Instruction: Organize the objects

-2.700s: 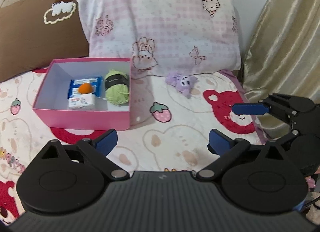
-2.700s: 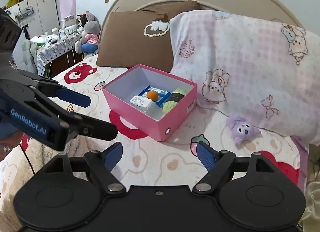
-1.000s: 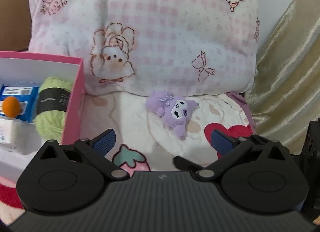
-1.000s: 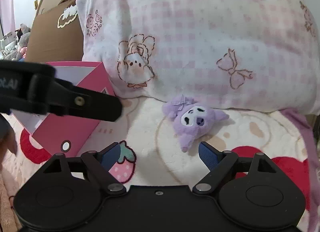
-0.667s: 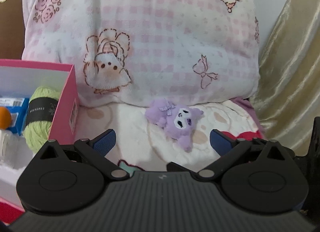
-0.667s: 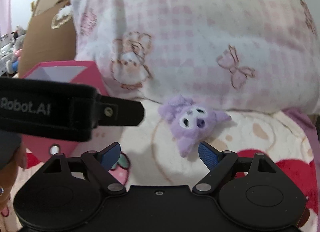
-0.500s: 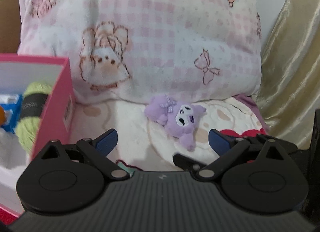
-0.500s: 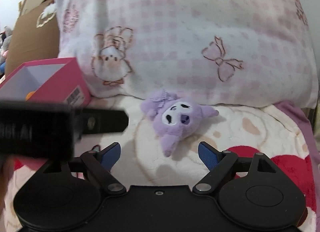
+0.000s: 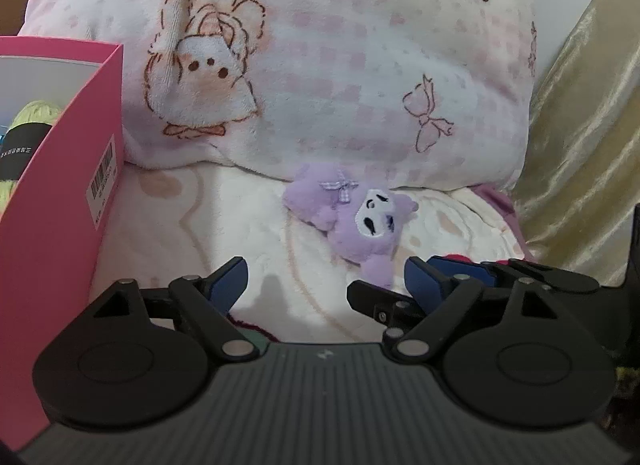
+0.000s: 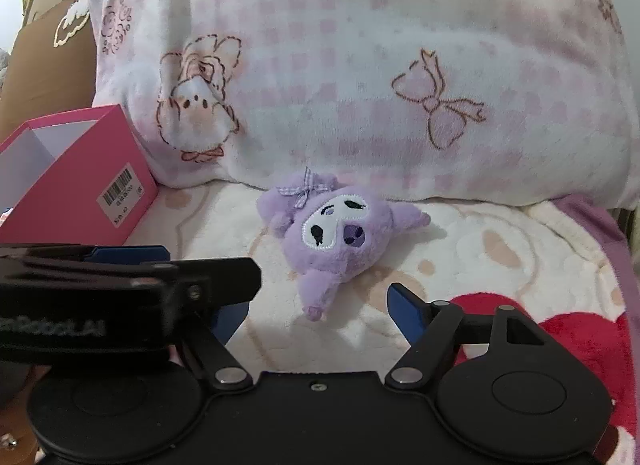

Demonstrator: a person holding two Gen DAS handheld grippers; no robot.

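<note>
A small purple plush toy (image 9: 356, 221) lies face up on the fleece blanket, against the foot of the pink checked pillow (image 9: 320, 65). My left gripper (image 9: 323, 283) hovers just short of it, jaws closing, pads apart from the toy. The right gripper's fingers (image 9: 460, 269) cross in from the right. In the right wrist view the plush toy (image 10: 336, 233) sits straight ahead. Its lowest ear reaches between the tips of my right gripper (image 10: 316, 311), whose jaws are closing without touching it. The left gripper's fingers (image 10: 216, 277) cover my left fingertip.
An open pink box (image 9: 60, 201) stands to the left, a green yarn ball (image 9: 24, 133) inside; the pink box (image 10: 80, 185) also shows in the right wrist view. A gold curtain (image 9: 592, 125) hangs on the right. A brown pillow (image 10: 52, 45) lies behind the box.
Both grippers have sunk and come closer to the plush toy, which now looks larger. Both pairs of jaws have narrowed. The pink box has slid toward the left edge of both views.
</note>
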